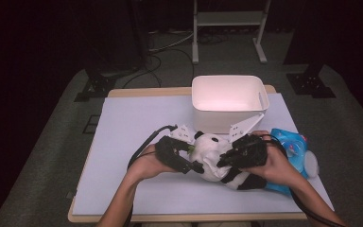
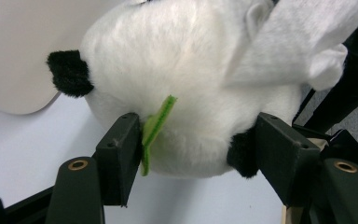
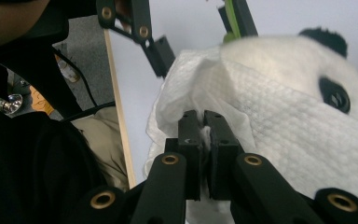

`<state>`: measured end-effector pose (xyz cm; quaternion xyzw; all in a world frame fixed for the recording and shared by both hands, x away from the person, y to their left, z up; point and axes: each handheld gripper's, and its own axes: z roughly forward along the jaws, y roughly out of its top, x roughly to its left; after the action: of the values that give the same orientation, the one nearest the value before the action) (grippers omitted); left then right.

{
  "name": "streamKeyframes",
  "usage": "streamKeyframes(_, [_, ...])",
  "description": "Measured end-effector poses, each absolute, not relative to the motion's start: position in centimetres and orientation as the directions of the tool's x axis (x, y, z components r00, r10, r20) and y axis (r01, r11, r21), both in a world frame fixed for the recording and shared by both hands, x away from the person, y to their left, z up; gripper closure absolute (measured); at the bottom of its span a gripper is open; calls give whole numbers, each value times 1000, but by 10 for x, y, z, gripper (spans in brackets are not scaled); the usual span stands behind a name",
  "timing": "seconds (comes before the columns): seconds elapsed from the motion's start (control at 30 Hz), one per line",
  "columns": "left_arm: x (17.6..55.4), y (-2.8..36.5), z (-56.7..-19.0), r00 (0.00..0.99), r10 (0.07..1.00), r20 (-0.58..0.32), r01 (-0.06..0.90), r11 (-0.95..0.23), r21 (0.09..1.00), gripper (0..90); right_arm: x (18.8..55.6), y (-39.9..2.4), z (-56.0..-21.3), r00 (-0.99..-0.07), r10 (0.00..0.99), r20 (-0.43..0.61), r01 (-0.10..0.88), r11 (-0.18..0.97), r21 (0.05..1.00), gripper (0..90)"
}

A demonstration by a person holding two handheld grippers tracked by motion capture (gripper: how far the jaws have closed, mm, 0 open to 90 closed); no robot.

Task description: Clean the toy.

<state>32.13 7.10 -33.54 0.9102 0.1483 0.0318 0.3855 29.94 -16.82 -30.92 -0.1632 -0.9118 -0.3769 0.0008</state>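
While I steady things with both hands, here is how they sit, all placed against the bin (image 1: 227, 101):

Panda: the panda (image 1: 215, 156) lies on the table (image 1: 132, 142) just in front of the bin, between my two grippers.

Left gripper: my left gripper (image 2: 193, 149) has its jaws part-way in, pressed on either side of the panda's head, with the green leaf (image 2: 156, 128) against one pad.

Right gripper: my right gripper (image 3: 204, 135) is closed tight on a fold of the tissue (image 3: 270, 121), which lies over the panda's face on the side away from the bin.

Handling: light and soft, I judge; the plush gives under the pads, so a broad hold across the head works best (not the ear, which would only stretch).

Tissue: thin and limp, likely to tear if dragged hard; pinch a bunched fold.

Pouch: the blue pouch (image 1: 290, 146) lies to the right, in front of the bin.
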Motion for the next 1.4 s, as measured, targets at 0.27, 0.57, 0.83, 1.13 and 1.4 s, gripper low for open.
streamKeyframes(0.27, [323,74,-338,949,308,-66,264,-662,702,347,296,-184,-321,-934,325,146,334,654,679,853])
streamKeyframes(0.57, [325,79,-343,948,310,-75,273,-664,696,346,296,-193,-331,-923,351,159,364,656,661,853])
streamKeyframes(0.83, [323,80,-343,947,312,-81,275,-652,706,345,295,-195,-330,-923,357,143,359,666,654,852])
streamKeyframes(1.13, [318,74,-337,954,295,-57,243,-643,726,346,300,-177,-304,-938,332,98,307,664,682,850])
streamKeyframes(1.4, [314,70,-334,957,287,-46,228,-642,732,346,308,-143,-292,-952,300,65,266,698,664,850])
